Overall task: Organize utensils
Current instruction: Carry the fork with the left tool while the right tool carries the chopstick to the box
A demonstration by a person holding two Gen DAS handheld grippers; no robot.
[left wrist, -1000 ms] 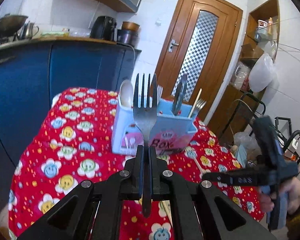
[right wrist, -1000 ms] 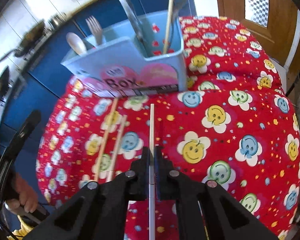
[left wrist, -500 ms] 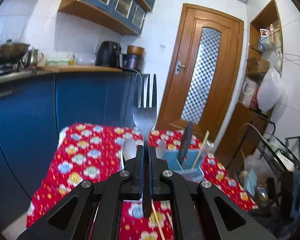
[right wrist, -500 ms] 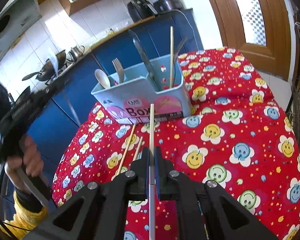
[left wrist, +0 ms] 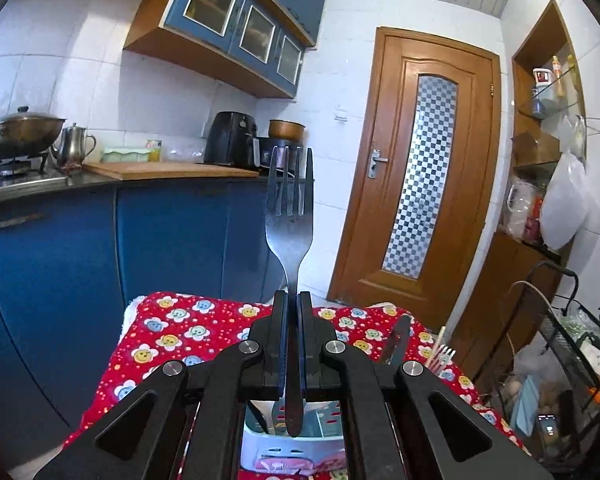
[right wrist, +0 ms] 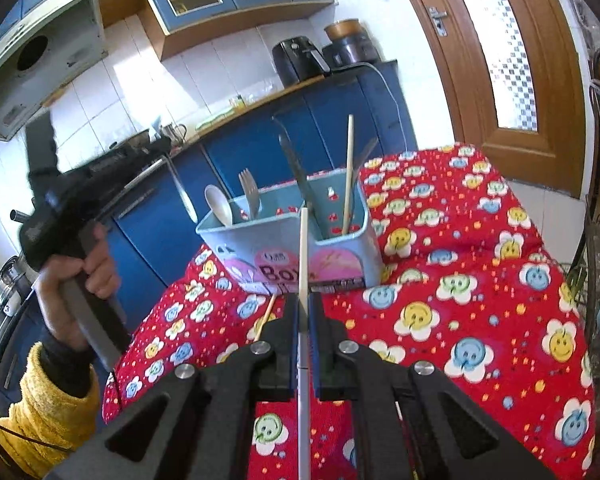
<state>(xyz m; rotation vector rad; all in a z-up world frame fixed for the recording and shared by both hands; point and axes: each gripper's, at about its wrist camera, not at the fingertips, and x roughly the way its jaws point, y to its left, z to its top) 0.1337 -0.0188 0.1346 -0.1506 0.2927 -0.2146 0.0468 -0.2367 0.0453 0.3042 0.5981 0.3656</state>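
**Utensil sorting: fork and chopstick in hand, box ahead**

Fork [left wrist: 290, 216]: metal, clamped by its handle in the left hand-held gripper [left wrist: 293, 320], jaws narrowed onto it. Long axis runs straight out along the fingers, tines pointing up and away. Carried in the air above the bench [left wrist: 172, 332].

Chopstick [right wrist: 303, 248]: pale, clamped in the right hand-held gripper [right wrist: 303, 316], jaws likewise narrowed on it. Long axis runs forward along the fingers, its tip pointing at the box.

Box [right wrist: 340, 256]: light blue, divided, standing on the red flowered cloth [right wrist: 480, 312]. Already holds a spoon [right wrist: 219, 206] and small fork [right wrist: 249, 192] in the left section, a knife and an upright chopstick [right wrist: 349, 172] in the right.

Key relation: seen from the left wrist, the box sits directly below and just ahead of the fork's handle end, so the left hand seems nearer. The fork probably has to tip handle-down to drop in.

Loose chopstick [right wrist: 266, 316]: lying on the cloth before the box.
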